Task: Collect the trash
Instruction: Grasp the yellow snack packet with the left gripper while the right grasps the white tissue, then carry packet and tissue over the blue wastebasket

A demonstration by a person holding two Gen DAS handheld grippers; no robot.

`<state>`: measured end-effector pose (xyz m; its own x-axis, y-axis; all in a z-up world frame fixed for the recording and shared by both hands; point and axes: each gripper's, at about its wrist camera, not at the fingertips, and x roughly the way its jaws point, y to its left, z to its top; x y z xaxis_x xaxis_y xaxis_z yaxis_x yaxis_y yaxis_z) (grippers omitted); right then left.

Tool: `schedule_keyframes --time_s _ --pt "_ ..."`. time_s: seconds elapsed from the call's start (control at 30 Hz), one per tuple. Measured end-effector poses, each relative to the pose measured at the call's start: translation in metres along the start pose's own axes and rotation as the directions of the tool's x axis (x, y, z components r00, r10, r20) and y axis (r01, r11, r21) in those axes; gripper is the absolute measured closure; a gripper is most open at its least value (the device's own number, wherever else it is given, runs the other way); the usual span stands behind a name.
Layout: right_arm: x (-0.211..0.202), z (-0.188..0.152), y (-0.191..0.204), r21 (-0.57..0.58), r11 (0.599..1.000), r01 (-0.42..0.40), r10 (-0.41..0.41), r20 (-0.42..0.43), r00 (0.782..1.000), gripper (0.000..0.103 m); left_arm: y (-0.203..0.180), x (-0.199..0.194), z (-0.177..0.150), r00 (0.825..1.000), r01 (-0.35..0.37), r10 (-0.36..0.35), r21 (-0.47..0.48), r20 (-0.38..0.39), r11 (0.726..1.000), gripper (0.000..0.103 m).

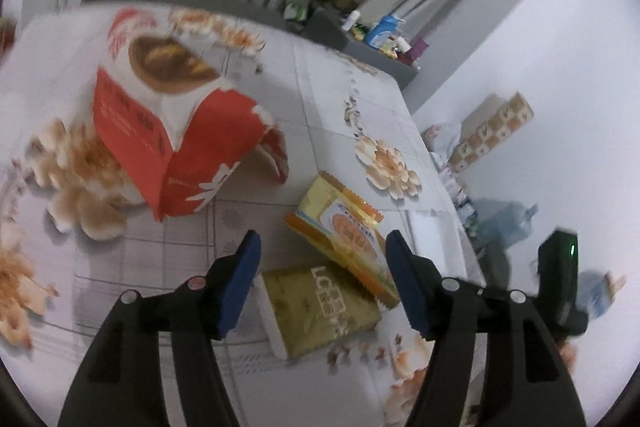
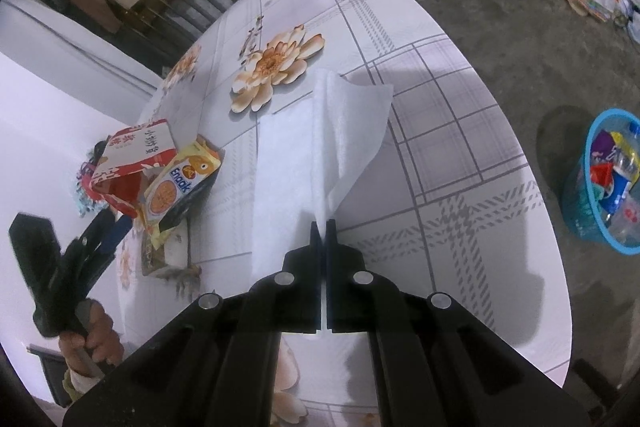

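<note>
My left gripper (image 1: 322, 255) is open and empty, its blue pads either side of a yellow snack packet (image 1: 344, 231) that leans on a gold-green box (image 1: 320, 307). A red and white carton (image 1: 168, 131) lies beyond, to the left. My right gripper (image 2: 323, 225) is shut on a white tissue (image 2: 336, 143), which hangs forward over the floral tablecloth (image 2: 420, 87). The right wrist view also shows the snack packet (image 2: 176, 183), the red carton (image 2: 128, 155) and the left gripper (image 2: 108, 227) at the left.
A blue basket (image 2: 576, 215) full of wrappers and bottles stands on the floor past the table's right edge. A grey cabinet (image 1: 384, 55) with bottles stands beyond the table. Boxes and bags (image 1: 488, 135) lie on the floor by the wall.
</note>
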<state>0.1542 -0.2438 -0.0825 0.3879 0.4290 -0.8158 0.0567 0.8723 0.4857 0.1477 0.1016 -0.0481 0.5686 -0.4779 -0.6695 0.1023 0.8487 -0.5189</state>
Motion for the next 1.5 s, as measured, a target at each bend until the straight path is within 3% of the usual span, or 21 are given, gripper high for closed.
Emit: schedule_keyframes --time_s 0.13,0.3,0.53,0.67,0.93,1.17,1.5 --pt "0.000 0.000 0.000 0.000 1.000 0.000 0.000 0.001 1.000 0.103 -0.002 0.013 0.002 0.999 0.036 -0.037 -0.041 -0.026 0.999 0.040" --pt "0.000 0.000 -0.001 -0.001 1.000 0.002 -0.002 0.002 1.000 0.103 -0.004 0.029 0.001 0.998 0.000 -0.004 -0.081 -0.057 0.997 0.041" --pt "-0.001 0.000 -0.001 0.001 1.000 0.000 0.000 0.006 1.000 0.103 0.006 0.040 0.002 0.999 -0.012 0.007 -0.143 -0.040 0.990 0.071" --pt "-0.001 0.000 -0.001 -0.001 1.000 0.002 -0.002 0.009 1.000 0.103 0.006 0.039 0.001 1.000 0.005 -0.008 -0.138 -0.018 0.990 0.081" --pt "-0.008 0.001 0.004 -0.019 1.000 -0.006 0.007 0.045 0.999 0.103 -0.019 0.020 -0.009 0.996 0.022 -0.023 0.007 0.092 1.000 0.090" --pt "-0.026 0.009 0.014 -0.052 0.998 -0.039 0.044 0.104 0.994 0.103 -0.050 -0.003 -0.015 0.975 0.061 -0.096 0.171 0.203 0.983 0.094" --pt "-0.059 0.019 0.019 -0.072 0.995 -0.062 0.075 0.200 0.977 0.103 -0.077 -0.014 -0.006 0.962 0.074 -0.135 0.249 0.237 0.966 0.094"
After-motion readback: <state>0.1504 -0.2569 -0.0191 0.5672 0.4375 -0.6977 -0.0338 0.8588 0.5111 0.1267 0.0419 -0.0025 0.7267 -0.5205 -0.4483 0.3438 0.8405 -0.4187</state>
